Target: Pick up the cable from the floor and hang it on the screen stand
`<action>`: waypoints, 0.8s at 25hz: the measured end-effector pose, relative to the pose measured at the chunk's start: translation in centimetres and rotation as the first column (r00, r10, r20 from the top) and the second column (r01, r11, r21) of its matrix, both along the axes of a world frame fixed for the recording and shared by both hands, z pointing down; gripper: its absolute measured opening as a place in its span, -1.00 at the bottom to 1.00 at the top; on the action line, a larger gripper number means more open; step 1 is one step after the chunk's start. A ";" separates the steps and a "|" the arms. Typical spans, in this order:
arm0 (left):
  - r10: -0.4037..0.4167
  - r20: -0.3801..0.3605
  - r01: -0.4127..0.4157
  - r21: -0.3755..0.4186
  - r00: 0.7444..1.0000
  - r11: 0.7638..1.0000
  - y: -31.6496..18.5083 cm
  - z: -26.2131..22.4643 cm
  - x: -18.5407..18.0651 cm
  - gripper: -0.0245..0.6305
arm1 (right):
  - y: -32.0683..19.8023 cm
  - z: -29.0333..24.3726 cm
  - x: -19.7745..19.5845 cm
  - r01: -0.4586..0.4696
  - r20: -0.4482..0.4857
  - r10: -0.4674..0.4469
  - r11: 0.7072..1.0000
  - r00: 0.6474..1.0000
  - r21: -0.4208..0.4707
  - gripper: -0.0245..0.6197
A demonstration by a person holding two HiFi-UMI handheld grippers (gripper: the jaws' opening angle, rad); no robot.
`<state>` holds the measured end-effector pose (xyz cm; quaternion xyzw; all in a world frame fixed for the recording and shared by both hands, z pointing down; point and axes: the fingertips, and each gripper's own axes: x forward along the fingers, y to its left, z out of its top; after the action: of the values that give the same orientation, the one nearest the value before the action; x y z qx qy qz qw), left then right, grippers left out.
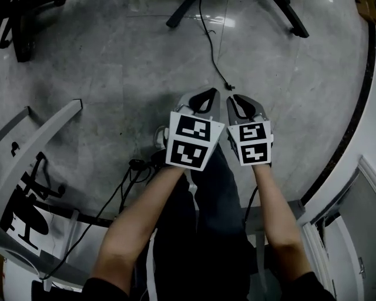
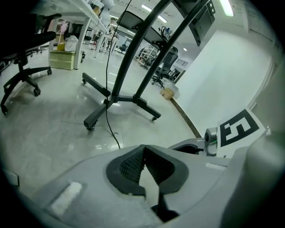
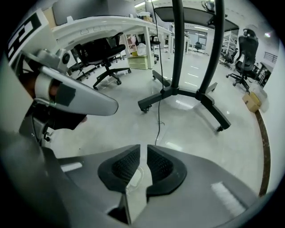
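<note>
A thin black cable (image 1: pixel 209 47) runs down from the screen stand and across the grey floor; its plug end (image 1: pixel 229 87) lies just ahead of both grippers. The stand's black legs (image 1: pixel 178 16) show at the top of the head view. My left gripper (image 1: pixel 205 97) and right gripper (image 1: pixel 236 104) are held side by side above the floor, short of the cable end. The left gripper (image 2: pixel 143 150) has its tips touching, with nothing in it. The right gripper (image 3: pixel 143 153) shows only a narrow slit and holds nothing. The cable (image 2: pixel 107 84) (image 3: pixel 158 93) hangs beside the stand (image 2: pixel 118 97) (image 3: pixel 178 87).
An office chair (image 1: pixel 21 35) (image 2: pixel 23 58) stands at the far left. A white frame (image 1: pixel 44 138) and other black cables (image 1: pixel 126 182) lie by the person's legs. A dark strip (image 1: pixel 348 132) edges the wall at right. A cardboard box (image 3: pixel 251 101) sits by it.
</note>
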<state>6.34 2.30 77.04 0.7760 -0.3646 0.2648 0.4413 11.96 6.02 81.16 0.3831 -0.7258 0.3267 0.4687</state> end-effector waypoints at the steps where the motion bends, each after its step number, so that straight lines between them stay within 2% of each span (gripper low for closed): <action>1: 0.001 0.001 -0.001 -0.002 1.000 1.000 -0.2 0.8 0.2 -0.92 | -0.1 1.1 0.3 0.011 -0.007 -0.011 1.000 1.000 -0.004 -0.78; 11: 0.022 0.011 -0.022 -0.027 1.000 0.999 -1.1 9.1 1.5 -0.92 | 0.3 12.1 2.0 0.117 -0.067 -0.123 0.989 0.990 -0.089 -0.75; 20: 0.027 0.008 -0.027 -0.028 1.000 0.999 -2.0 14.1 1.5 -0.92 | 0.6 19.5 2.9 0.173 -0.109 -0.188 0.975 0.976 -0.137 -0.74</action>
<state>7.80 0.29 91.11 0.7734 -0.3521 0.2794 0.4470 14.81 6.58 100.65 0.3040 -0.7057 0.3041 0.5631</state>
